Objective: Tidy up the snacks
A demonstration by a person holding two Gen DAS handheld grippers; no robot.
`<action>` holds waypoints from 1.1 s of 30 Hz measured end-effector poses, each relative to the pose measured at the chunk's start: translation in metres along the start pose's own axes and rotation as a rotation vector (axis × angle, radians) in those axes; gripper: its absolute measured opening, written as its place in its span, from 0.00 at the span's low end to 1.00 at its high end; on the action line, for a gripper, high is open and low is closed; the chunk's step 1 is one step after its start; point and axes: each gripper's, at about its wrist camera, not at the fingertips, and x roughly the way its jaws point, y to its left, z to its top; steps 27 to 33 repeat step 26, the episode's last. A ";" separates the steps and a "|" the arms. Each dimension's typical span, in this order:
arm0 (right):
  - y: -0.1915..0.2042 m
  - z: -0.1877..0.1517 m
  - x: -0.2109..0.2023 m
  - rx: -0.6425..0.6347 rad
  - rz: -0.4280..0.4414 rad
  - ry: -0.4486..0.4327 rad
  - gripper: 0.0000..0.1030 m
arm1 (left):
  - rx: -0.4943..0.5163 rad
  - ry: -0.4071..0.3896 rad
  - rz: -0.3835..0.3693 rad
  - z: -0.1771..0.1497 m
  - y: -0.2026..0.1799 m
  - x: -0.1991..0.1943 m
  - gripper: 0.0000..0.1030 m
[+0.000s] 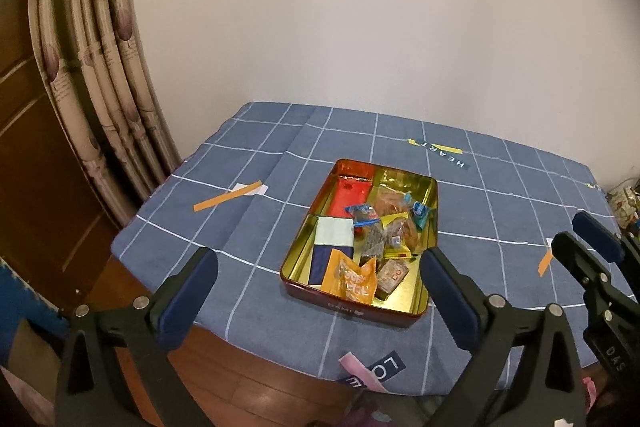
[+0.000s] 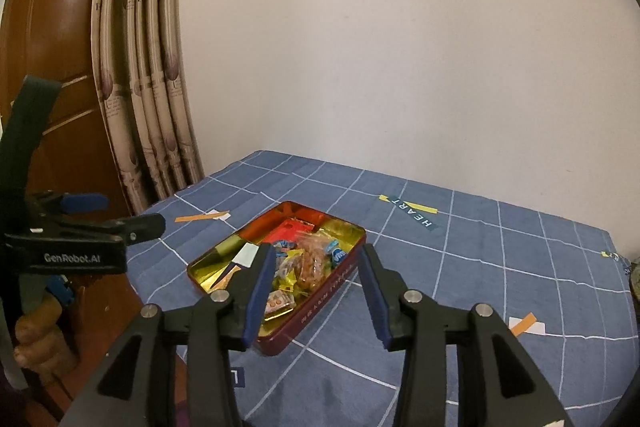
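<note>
Both tools empty above the snack tin

Leftward, the left tool (image 1: 316,291) gapes fully wide, grasping nothing. The right tool (image 2: 318,291) stands partly parted, also released and touching nothing. Ahead of both, the open tin (image 1: 430,211) of wrapped snacks (image 1: 394,231) sits on the blue checked bench (image 1: 500,195).

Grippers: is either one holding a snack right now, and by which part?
Nothing is held. The left gripper and the right gripper both stand open and empty, short of the tin of snacks.
</note>
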 end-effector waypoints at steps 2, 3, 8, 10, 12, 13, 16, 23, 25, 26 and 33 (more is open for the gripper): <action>0.001 0.000 -0.003 -0.002 0.002 -0.006 0.44 | -0.004 0.000 -0.007 0.000 0.000 -0.003 0.99; 0.002 0.000 -0.005 -0.006 0.002 -0.007 0.44 | -0.005 0.000 -0.010 0.000 0.000 -0.005 1.00; -0.005 -0.001 -0.012 0.003 -0.005 -0.021 0.49 | 0.011 0.020 -0.021 -0.001 -0.003 -0.005 1.00; -0.013 -0.003 -0.011 0.020 -0.016 -0.012 0.49 | 0.020 0.027 -0.022 -0.002 -0.005 -0.004 1.00; -0.024 -0.005 -0.008 0.039 -0.024 0.001 0.49 | 0.029 0.040 -0.012 -0.004 -0.008 -0.001 1.00; -0.030 -0.007 -0.006 0.047 -0.035 0.009 0.49 | 0.034 0.049 -0.015 -0.004 -0.009 0.002 1.00; -0.050 -0.013 -0.002 0.070 -0.063 0.027 0.51 | 0.017 0.050 -0.015 -0.007 -0.009 0.008 1.00; -0.136 -0.043 0.033 0.158 -0.193 0.127 0.53 | -0.044 0.053 0.043 -0.009 0.004 0.022 1.00; -0.177 -0.060 0.052 0.206 -0.261 0.198 0.53 | -0.046 0.067 0.069 -0.009 0.005 0.026 1.00; -0.192 -0.066 0.057 0.225 -0.280 0.220 0.53 | -0.049 0.077 0.080 -0.009 0.007 0.028 1.00; -0.192 -0.066 0.057 0.225 -0.280 0.220 0.53 | -0.049 0.077 0.080 -0.009 0.007 0.028 1.00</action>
